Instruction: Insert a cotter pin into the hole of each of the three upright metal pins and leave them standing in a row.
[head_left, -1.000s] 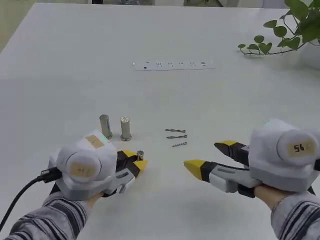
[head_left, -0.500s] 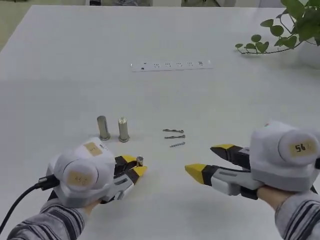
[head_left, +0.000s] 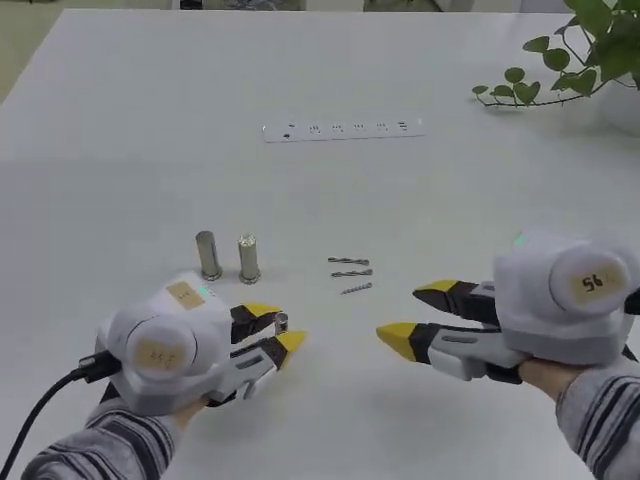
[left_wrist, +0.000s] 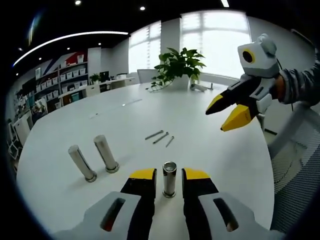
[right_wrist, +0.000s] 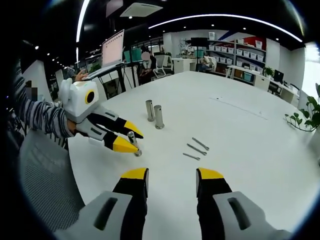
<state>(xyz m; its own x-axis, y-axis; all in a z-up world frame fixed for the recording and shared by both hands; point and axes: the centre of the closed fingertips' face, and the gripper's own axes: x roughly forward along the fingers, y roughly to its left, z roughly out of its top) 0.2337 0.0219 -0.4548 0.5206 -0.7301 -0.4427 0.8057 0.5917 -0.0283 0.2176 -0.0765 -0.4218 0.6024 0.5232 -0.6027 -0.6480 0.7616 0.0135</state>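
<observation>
The left tool is low on the white bench with its jaws a little way apart, one on each side of a metal pin that stands up between them. A thin gap shows on both sides, so the tool is not squeezing it. Just behind it two more pins stand side by side, three small cotter pins lie flat to their right, and the right tool is near the cotter pins with its jaws wide and nothing in them.
</observation>
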